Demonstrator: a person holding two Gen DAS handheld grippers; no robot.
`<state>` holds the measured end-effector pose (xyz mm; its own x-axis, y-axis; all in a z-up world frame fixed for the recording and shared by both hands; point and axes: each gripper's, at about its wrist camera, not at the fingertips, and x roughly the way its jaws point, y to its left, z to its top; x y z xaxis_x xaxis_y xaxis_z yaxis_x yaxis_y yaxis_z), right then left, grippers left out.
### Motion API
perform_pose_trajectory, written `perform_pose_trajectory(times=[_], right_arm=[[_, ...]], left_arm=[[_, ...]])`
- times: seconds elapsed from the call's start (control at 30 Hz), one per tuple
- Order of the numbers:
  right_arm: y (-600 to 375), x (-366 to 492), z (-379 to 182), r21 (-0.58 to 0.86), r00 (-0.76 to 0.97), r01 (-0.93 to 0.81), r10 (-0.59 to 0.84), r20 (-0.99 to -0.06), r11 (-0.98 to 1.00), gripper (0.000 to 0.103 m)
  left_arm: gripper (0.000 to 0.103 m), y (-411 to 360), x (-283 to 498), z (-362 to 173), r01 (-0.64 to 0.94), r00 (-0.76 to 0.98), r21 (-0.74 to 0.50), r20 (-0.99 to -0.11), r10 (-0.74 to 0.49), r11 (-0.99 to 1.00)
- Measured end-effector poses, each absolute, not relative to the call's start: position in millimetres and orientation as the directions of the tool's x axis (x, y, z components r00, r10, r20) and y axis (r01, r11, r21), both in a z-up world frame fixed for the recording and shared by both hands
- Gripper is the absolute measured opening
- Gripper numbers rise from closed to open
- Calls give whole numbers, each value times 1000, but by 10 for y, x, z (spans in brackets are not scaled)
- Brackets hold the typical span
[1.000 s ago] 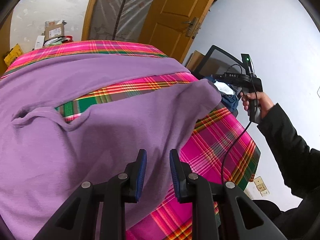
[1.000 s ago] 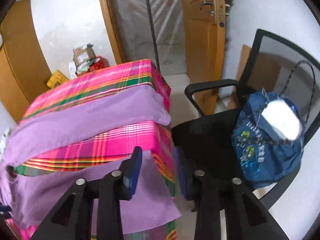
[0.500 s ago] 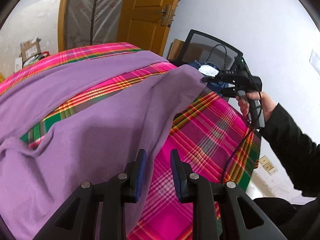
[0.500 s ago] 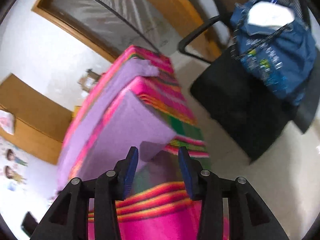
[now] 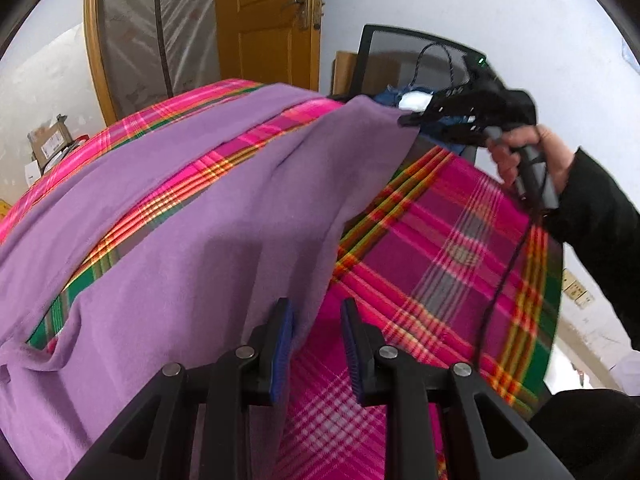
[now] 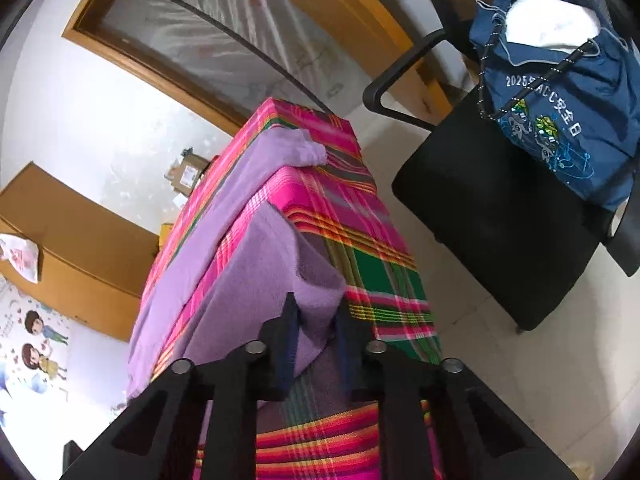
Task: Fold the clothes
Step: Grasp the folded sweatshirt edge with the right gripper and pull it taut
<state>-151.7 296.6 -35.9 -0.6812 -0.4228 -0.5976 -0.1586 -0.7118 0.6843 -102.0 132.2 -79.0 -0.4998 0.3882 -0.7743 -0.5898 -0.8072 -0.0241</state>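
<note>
A purple garment (image 5: 192,240) lies spread over a table with a pink plaid cloth (image 5: 440,248). My left gripper (image 5: 316,344) is open, just above the garment's near right edge, holding nothing. My right gripper (image 6: 316,332) has its jaws around a corner of the purple garment (image 6: 256,272) and lifts it off the table's end. In the left wrist view the right gripper (image 5: 412,118) shows at the far right corner with the cloth corner pulled up taut. A second purple band (image 6: 280,148) lies farther along the table.
A black office chair (image 6: 500,216) with a blue bag (image 6: 560,92) stands right of the table's end. A wooden door (image 5: 264,20) and a plastic-covered doorway (image 5: 160,32) are behind. Cardboard boxes (image 5: 48,144) sit beyond the far left of the table.
The right gripper has closed in on the garment's corner and raised it, pulling the cloth taut. The left gripper has shifted right, from over the purple cloth to its edge.
</note>
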Motion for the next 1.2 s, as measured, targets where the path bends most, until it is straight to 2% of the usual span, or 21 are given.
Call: perform_pose_trajectory(times=[0.07,0.1,0.13,0.33,0.57,0.87,1.1,1.2], right_arm=[[2977,-1531,-352,683,-685,-150,-423,-593,-715,11],[2983,-1537,-341,682,-688,-146,-422,-591,-717,9],[2986,-1549,-335,686,-689,-140,-427,-585,-714,8],[3012,-1513,-200,694,-713,-114,-428,-555,-711,6],[3203,-1181,65,694,-755,-115,-391,-527,-711,5],[3367,-683,-60,691,-740,-205,-353,-573,-693,5],[3409,-259,-171,705,-747,-256,-328,-579,-661,5],[3430,-189,-255,687,-731,-295,-306,-610,-664,5]], left_arm=[[20,1348,-1030,-801,-591,-513,-4,-770,379,-807],[8,1356,-1034,-806,-589,-521,9,-768,372,-808],[3,1366,-1044,-811,-586,-527,18,-768,364,-810],[2,1290,-962,-646,-615,-487,-97,-733,474,-782],[2,1316,-688,-419,-691,-444,-142,-690,571,-709],[2,1369,-669,-564,-723,-355,-178,-733,580,-668],[2,1279,-560,-553,-749,-305,-218,-724,619,-625],[2,1305,-560,-613,-757,-279,-225,-737,616,-613]])
